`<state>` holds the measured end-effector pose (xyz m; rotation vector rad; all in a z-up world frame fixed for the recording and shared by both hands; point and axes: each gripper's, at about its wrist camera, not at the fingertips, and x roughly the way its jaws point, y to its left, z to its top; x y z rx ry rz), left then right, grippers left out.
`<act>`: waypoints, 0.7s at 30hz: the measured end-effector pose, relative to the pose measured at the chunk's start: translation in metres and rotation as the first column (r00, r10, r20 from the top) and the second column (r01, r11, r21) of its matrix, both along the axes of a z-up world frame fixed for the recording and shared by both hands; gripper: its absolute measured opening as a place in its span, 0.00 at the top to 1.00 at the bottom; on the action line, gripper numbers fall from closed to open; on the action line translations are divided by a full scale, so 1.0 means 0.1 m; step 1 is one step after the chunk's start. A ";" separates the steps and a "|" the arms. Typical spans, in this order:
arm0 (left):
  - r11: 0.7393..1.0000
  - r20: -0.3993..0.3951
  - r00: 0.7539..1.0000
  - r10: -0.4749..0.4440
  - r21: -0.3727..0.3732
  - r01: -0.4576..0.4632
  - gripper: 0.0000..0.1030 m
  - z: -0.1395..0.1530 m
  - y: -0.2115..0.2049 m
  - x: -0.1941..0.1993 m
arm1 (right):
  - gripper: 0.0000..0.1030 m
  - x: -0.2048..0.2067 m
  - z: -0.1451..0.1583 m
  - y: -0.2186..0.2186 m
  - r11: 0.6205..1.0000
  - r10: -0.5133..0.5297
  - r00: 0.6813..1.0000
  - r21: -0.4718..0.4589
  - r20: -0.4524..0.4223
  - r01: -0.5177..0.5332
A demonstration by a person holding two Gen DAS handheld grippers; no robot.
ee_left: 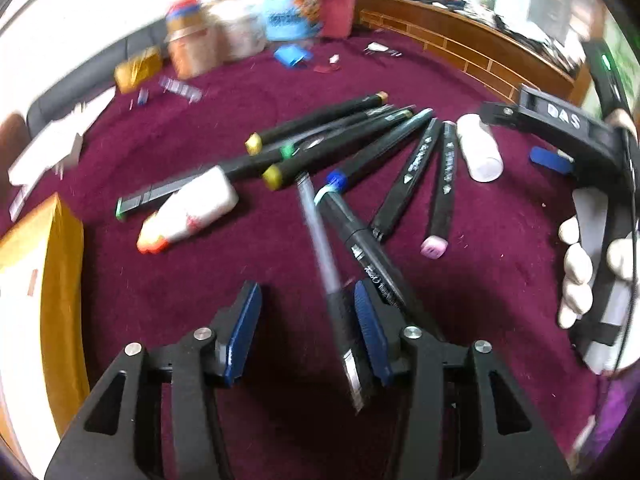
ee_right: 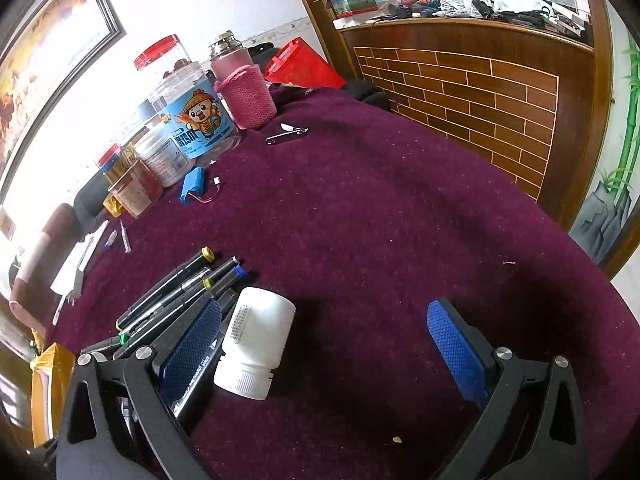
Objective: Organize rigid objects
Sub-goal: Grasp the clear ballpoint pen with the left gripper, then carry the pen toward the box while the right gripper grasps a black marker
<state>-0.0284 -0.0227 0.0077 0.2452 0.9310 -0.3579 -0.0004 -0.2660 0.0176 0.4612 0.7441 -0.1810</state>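
Markers (ee_left: 412, 168), eight or so; two white bottles (ee_left: 480, 148); both tools (ee_left: 308, 320) (ee_right: 324, 344) wide, empty.

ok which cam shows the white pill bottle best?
Right wrist. The white pill bottle lies on its side close up and sharp, with ribbed cap and small printed label visible, between the right gripper's fingers. In the left wrist view it is smaller and partly covered by that gripper.

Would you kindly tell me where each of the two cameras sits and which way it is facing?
Left wrist: on the left gripper, facing markers fanned over the maroon tablecloth; open blue pads, a blurred grey pen between; the gloved right hand shows.
Right wrist: on the right gripper, open, facing the brick-patterned wooden counter.
Shared: the white plastic bottle.
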 end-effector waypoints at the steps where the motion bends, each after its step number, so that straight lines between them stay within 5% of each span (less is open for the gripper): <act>1: 1.000 0.003 1.000 0.000 -0.002 0.000 0.55 0.00 -0.02 0.01 | 0.02 0.00 0.00 0.00 1.000 -0.001 1.000 0.001 -0.001 0.001; 5: 0.998 -0.023 1.000 -0.006 -0.055 0.005 0.93 0.03 0.06 -0.01 | 0.02 0.01 -0.01 -0.01 1.000 -0.002 1.000 0.005 0.000 0.002; 11: 0.997 -0.068 0.997 0.025 -0.074 -0.030 0.93 0.05 0.33 -0.23 | 0.02 0.01 -0.03 -0.05 1.000 -0.011 1.000 0.027 -0.006 0.011; 15: 0.997 -0.042 0.998 0.039 -0.062 -0.042 0.83 0.03 0.23 -0.13 | 0.02 0.01 -0.03 -0.04 1.000 -0.009 1.000 0.025 -0.009 0.009; 18: 0.997 -0.021 0.999 0.039 -0.068 -0.040 0.85 0.01 0.17 -0.07 | 0.02 0.00 -0.03 -0.06 0.999 -0.013 1.000 0.030 -0.003 0.013; 21: 0.984 -0.062 0.997 0.046 -0.171 -0.056 0.94 0.04 0.31 -0.10 | 0.02 0.00 -0.03 -0.06 0.999 -0.018 1.000 0.035 -0.002 0.018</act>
